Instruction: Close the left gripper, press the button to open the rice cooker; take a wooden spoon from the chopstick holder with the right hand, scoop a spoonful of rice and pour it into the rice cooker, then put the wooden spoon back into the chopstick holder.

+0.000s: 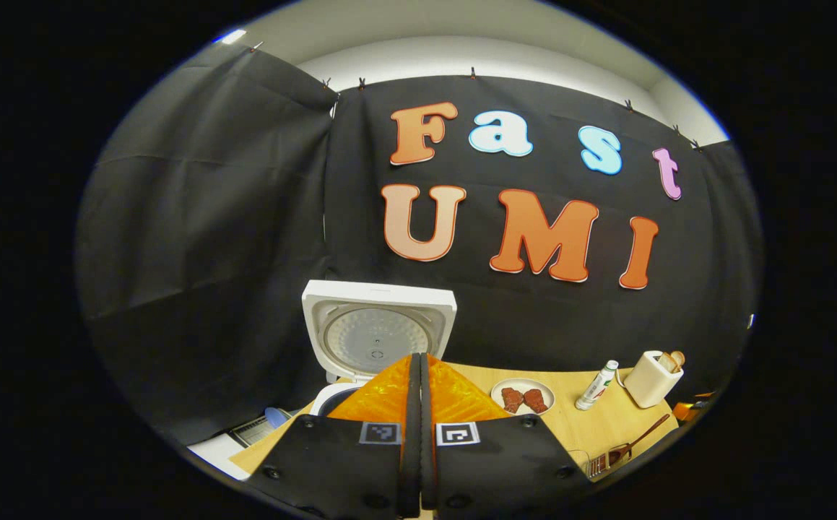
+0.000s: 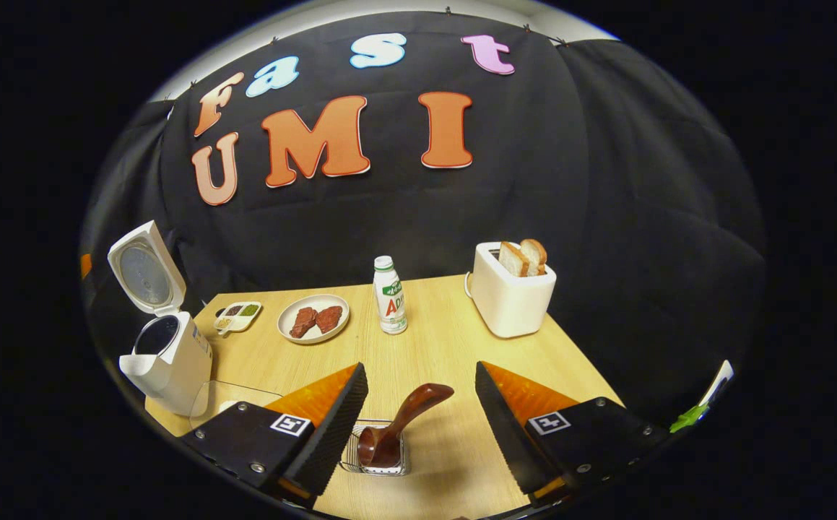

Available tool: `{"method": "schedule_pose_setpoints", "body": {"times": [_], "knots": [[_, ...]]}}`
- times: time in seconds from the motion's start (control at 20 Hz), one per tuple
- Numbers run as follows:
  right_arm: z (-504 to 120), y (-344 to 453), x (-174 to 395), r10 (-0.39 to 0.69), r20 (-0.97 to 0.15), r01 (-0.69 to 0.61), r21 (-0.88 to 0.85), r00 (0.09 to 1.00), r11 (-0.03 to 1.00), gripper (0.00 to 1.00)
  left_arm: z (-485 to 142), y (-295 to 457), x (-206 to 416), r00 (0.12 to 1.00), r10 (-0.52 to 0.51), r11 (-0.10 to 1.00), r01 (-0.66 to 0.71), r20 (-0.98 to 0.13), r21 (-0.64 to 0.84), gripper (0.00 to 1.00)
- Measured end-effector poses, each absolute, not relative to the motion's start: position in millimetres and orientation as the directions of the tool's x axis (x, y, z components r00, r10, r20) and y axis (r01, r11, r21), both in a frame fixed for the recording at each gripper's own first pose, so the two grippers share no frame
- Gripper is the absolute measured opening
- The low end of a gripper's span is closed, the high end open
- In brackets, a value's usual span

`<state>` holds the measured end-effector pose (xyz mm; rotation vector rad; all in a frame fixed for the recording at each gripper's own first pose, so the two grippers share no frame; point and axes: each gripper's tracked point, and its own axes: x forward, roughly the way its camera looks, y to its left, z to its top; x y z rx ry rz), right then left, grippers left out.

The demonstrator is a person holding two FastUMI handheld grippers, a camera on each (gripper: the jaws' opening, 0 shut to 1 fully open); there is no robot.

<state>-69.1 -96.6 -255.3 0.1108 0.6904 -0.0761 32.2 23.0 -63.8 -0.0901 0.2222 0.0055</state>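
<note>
In the right gripper view the cooker (image 2: 165,347) stands at the worktop's (image 2: 447,339) left edge, lid up. Right of it lie a plate (image 2: 313,318), a bottle (image 2: 390,295) and a toaster (image 2: 512,292). The right gripper (image 2: 422,412) hovers level, jaws wide apart, over the spoon (image 2: 400,426) leaning in the wire holder (image 2: 378,451). In the left gripper view the left gripper (image 1: 419,404) points at the cooker, jaws pressed together on nothing.

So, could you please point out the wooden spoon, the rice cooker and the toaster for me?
wooden spoon (image 2: 407,412): right gripper view, middle of its handle.
rice cooker (image 2: 172,361): right gripper view, front of its white body.
toaster (image 2: 512,300): right gripper view, its front wall.
</note>
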Motion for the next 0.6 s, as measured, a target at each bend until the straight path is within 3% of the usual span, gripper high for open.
{"method": "schedule_pose_setpoints", "body": {"times": [0.3,0.45,0.6], "knots": [[-304,-88,-64,0.083,-0.704,0.104,0.219,0.705,0.97,0.93,-39,0,0,0.991,0.041,0.997,-0.048,-0.124,-0.054,0.04],[-323,-86,-63,0.129,-0.712,0.128,0.296,0.69,0.947,0.92,-45,-8,-16,0.988,0.085,0.996,-0.086,-0.133,-0.002,0.05],[-329,-84,-57,0.179,-0.691,0.126,0.366,0.701,0.922,0.83,-49,-23,-30,0.983,0.105,0.994,-0.103,-0.153,0.02,0.05]]}}
